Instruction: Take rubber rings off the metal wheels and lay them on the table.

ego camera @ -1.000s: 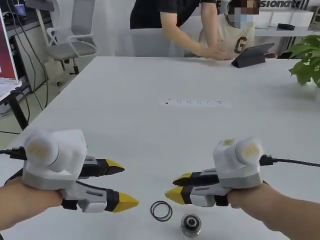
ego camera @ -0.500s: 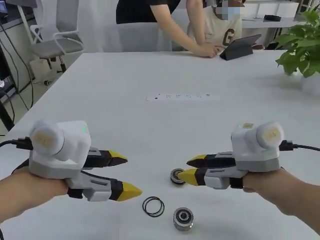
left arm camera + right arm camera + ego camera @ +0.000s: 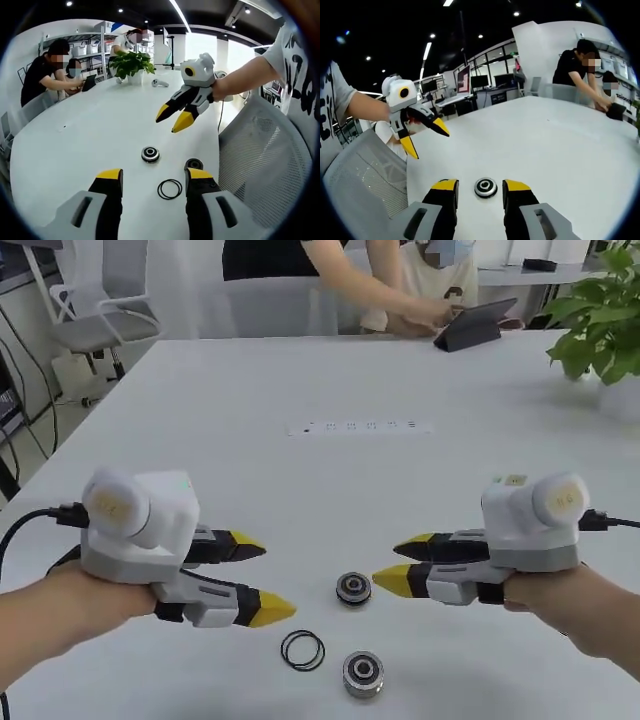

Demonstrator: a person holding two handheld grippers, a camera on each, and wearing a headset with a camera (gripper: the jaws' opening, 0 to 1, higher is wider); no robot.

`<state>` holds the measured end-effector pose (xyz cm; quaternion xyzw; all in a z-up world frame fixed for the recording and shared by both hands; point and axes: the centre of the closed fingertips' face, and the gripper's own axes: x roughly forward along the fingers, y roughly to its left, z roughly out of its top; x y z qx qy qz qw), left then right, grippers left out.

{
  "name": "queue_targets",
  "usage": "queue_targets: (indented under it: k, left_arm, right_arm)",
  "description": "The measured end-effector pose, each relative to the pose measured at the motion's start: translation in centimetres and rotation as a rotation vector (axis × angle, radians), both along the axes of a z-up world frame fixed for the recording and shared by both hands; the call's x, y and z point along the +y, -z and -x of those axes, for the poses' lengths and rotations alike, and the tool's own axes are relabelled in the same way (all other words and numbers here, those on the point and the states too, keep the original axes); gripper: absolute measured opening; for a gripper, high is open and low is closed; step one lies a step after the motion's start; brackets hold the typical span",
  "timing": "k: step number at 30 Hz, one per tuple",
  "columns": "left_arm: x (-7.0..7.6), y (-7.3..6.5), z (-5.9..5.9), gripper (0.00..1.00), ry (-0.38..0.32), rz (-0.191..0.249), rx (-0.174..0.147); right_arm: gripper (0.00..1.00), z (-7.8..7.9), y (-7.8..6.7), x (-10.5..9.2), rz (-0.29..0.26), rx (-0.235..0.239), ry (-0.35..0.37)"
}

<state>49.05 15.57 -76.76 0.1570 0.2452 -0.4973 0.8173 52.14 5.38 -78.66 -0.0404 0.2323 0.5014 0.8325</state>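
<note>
Lining up: right gripper [image 3: 392, 562] parted and empty, far metal wheel [image 3: 353, 588] just off its tips on the table [image 3: 300, 470].
Left gripper [image 3: 277, 580]: spread, empty.
Rubber rings [image 3: 302, 650]: loose on the table, beside the near wheel [image 3: 362, 672].
Advice: pinch only the dark rim, probably bracing the hub with the other gripper.

Mid gap: we are seeing a metal wheel [image 3: 353, 588] lying between left gripper [image 3: 277, 580] and right gripper [image 3: 386, 562].
Near edge: rubber rings [image 3: 302, 650] and second wheel [image 3: 362, 672] are crowding it.
Far table [image 3: 300, 480]: lying open.

Head view looks down; gripper views face each other across one wheel [image 3: 353, 588].
</note>
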Motion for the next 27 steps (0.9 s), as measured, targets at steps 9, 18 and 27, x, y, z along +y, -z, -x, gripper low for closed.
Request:
queue_targets:
  k: [9,18,27]
  left_arm:
    - [-0.8,1.0,-1.4,0.46,-0.006,0.0,0.015]
    - [-1.7,2.7,-2.2,0.44,-0.003,-0.008,0.042]
    - [-3.2,4.2,-2.8,0.41,0.008,-0.006,0.058]
  right_arm:
    - [0.31,-0.8,1.8,-0.8,0.036,0.01,0.015]
    - [0.29,-0.8,3.6,-0.8,0.066,0.022,0.011]
    - [0.27,-0.7,4.9,0.1,0.08,0.037,-0.01]
